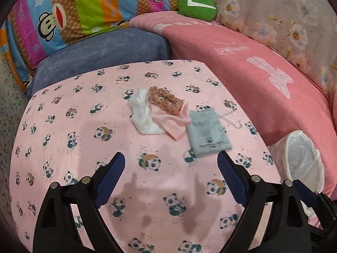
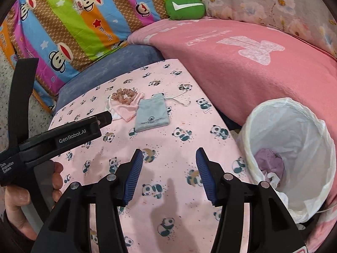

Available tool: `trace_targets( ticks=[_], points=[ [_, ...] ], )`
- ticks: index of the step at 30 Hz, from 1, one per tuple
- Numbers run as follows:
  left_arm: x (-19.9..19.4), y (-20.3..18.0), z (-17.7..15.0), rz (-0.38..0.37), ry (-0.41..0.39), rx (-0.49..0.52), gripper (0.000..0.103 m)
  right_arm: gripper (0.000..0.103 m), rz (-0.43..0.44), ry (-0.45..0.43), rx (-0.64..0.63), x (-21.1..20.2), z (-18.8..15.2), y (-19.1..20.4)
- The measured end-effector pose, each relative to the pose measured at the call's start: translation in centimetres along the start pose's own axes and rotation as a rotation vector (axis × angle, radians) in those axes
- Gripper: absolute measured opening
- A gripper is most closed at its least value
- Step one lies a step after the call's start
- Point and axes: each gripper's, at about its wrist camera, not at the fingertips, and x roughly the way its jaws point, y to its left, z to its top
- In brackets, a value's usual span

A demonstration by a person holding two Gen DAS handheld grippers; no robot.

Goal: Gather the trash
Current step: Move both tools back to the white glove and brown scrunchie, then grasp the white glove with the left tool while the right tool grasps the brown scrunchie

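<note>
The left gripper (image 2: 105,117), seen from the right wrist camera, carries a label reading "GenRobot.AI" on its side, and "Data Acquisition System" in small white print on its black handle. The striped monkey quilt (image 2: 69,27) repeats the words "Paul Frank" along its brown bands; one monkey's hat reads "Captain". The grey drawstring pouch (image 1: 207,136) bears a round emblem with a line of dark print beneath, too small to read. The pink blanket (image 1: 242,63) has white lettering, upside down and not legible. The green cushion (image 2: 185,6) shows a white tick sign
</note>
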Motion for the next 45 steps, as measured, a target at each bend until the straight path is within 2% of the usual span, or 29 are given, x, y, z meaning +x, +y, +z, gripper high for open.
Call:
trace_targets(
  ticks=[8,11,13,18,22,25,30,35,38,40,45],
  points=[
    [3.8,4.0,1.9,-0.015,0.037,-0.063,0.084,0.053,0.024,0.016,-0.05,5.2,3.3,3.7],
    [5.3,4.7,2.5,-0.046,0.059,-0.081,0.077,0.053,0.032,0.018,-0.069,7.0,4.6,4.8],
    [6.5,5.1,2.9,-0.076,0.084,-0.093,0.068,0.053,0.034,0.018,-0.083,7.9,5.3,5.4],
    [8.5,6.0,3.1,-0.161,0.127,-0.146,0.052,0.053,0.042,0.025,-0.095,10.6,7.0,6.5],
    [9.4,6.8,3.1,-0.256,0.154,-0.192,0.024,0.052,0.054,0.034,-0.101,12.4,8.1,7.2],
    [8.9,7.8,3.4,-0.312,0.141,-0.218,0.015,0.05,0.067,0.037,-0.121,13.8,8.9,8.0],
    [8.1,8.7,3.8,-0.311,0.112,-0.209,0.011,0.043,0.096,0.063,-0.134,16.3,9.8,9.2],
    [7.8,9.2,4.2,-0.266,0.09,-0.194,0.011,0.039,0.1,0.096,-0.154,18.5,9.8,10.4],
    [7.6,9.4,4.5,-0.251,0.089,-0.183,0.011,0.025,0.106,0.122,-0.155,19.7,9.8,10.6],
    [7.4,9.4,4.7,-0.24,0.086,-0.176,0.011,0.01,0.119,0.134,-0.137,20.1,10.0,10.5],
    [6.2,9.1,4.9,-0.19,0.06,-0.146,0.011,0.004,0.13,0.112,-0.141,19.2,9.8,10.4]
  ],
)
